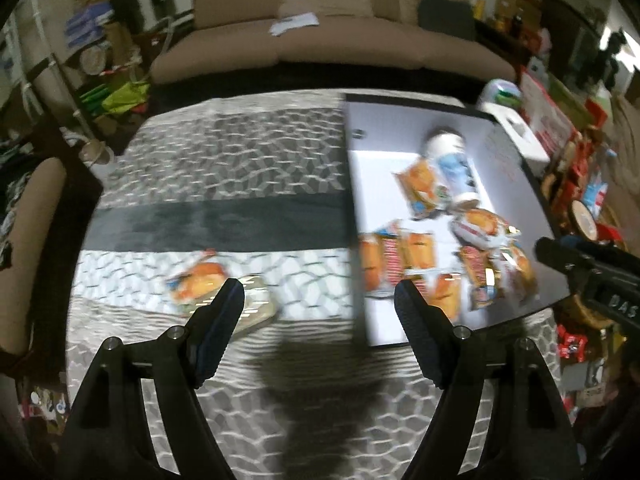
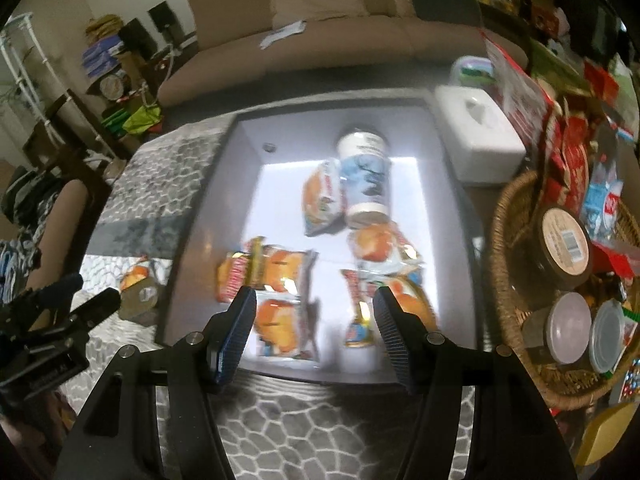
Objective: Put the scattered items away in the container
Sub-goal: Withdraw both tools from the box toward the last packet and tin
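1. Grey-walled and white-floored, the container (image 2: 448,184) lay straight ahead of the right gripper (image 2: 316,334), whose jaws stood apart with nothing between them.
2. Inside the container were several orange snack packets (image 2: 276,276) and a printed cup (image 2: 366,176) lying on its side, all beyond the right tongs' tips.
3. The left gripper (image 1: 320,310) hung over the patterned grey cloth (image 1: 224,160), its jaws also parted and holding nothing; the container's wall stood just beside its right-hand finger.
4. Two things were not yet tidied: a snack packet (image 1: 198,280) and a clear-wrapped item (image 1: 256,308) touching it, partly hidden behind the left tongs' left-hand finger.
5. What could have gone wrong, as I judged it:
   - The two leftovers lay against each other, so a closing pinch might have caught only one and pushed the other away across the cloth.
   - Slippery, puffy wrappers could have slid out of a shallow grip on the way over the container wall.
   - The right gripper hung close by, so the two tools might have knocked together over the container.
   - Blur in both views made the wrapped item's shape hard to tell, so aim could have been off.
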A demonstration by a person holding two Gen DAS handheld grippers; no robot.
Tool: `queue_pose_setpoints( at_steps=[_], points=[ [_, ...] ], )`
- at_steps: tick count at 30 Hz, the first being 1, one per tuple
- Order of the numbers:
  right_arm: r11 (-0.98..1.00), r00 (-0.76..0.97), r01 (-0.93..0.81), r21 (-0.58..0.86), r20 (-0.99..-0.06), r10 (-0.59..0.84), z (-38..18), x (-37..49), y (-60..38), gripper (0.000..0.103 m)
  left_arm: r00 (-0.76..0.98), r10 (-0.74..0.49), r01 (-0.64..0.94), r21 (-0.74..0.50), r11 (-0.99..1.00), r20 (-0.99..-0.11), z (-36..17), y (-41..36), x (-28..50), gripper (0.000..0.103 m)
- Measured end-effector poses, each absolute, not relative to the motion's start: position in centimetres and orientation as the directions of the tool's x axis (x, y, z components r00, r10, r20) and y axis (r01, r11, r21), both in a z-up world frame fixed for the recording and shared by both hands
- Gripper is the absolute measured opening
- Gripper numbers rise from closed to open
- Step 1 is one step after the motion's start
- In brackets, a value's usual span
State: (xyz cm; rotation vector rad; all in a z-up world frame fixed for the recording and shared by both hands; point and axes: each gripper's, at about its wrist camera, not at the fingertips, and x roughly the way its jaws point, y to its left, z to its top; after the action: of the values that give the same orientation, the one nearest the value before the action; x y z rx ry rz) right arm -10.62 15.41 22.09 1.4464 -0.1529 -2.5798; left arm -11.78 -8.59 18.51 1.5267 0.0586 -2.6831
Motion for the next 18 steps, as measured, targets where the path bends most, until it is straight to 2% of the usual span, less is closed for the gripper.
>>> queue_pose_setpoints(
  at_steps=[7, 11, 18],
  points=[
    [-0.967, -0.507, 0.191, 0.168, -0.827, -0.243, 22.8, -10.5, 8.6, 0.067, -0.517, -0.067, 0.162, -0.021, -0.987, -0.853, 19.0, -17.4, -9.8, 0.083],
    [-0.956, -0.497, 0.234, 0.176, -0.823, -0.274, 22.5, -10.7, 4.3, 0.083, -0.511, -0.065, 0.194, -0.041, -0.98, -0.857, 18.5, -22.1, -8.8, 0.092],
    [-0.932, -0.431, 0.296, 0.208, -0.842, -0.325, 20.0, -11.9, -3.0, 0.086, -0.491, -0.036, 0.196, -0.07, -0.978, -0.871, 15.6, -28.1, -7.9, 0.093]
  ],
)
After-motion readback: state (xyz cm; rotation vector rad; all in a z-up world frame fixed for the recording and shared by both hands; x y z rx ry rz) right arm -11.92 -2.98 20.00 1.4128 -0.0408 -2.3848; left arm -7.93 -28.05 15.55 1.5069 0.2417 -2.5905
